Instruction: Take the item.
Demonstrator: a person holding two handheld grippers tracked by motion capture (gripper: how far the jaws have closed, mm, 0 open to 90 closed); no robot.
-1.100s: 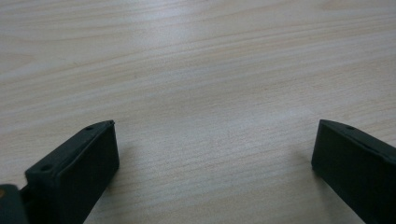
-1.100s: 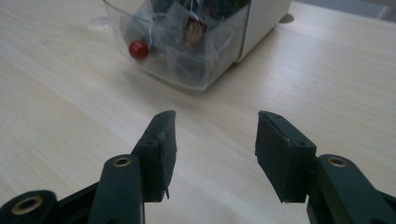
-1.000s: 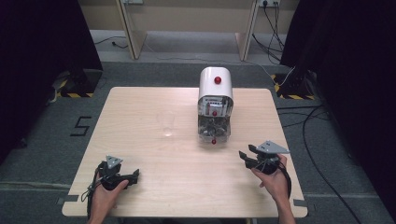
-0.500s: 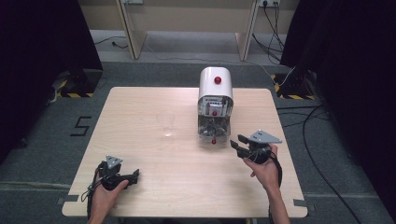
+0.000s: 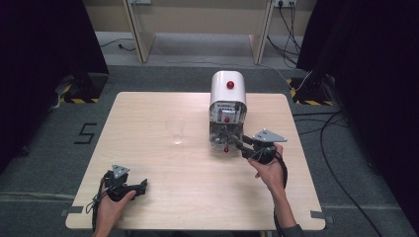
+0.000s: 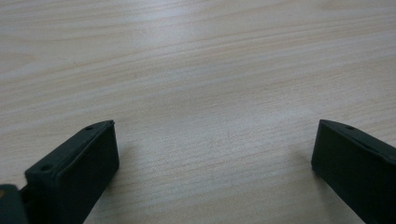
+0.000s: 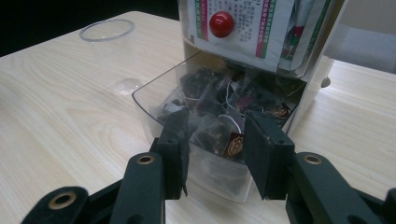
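Right gripper (image 5: 245, 144) is sitting mid-right of the high view, jaws pointing left at the open clear drawer (image 7: 196, 140) at the bottom of the white tea dispenser (image 5: 228, 89). Jaws have just been closing and are standing partly apart, nothing pinched between them yet. In the right gripper view the drawer is lying straight ahead at centre frame, its front wall just beyond and partly between the two pads, full of tea bags (image 7: 219, 116). One bag with a dark tag (image 7: 233, 144) is lying right by the inner face of the right-hand pad, touching or just short, can't tell. Drawer's long axis is running away from the jaws into the dispenser, so the reach is going straight in along it, probably for a bag.

Left gripper (image 5: 129, 187) is parked at lower left of the high view, well apart from the dispenser, jaws spread wide over bare table (image 6: 210, 70), grasping nothing. Right hand is far nearer. Clear glass (image 5: 176, 131) is standing left of the dispenser, untouched.
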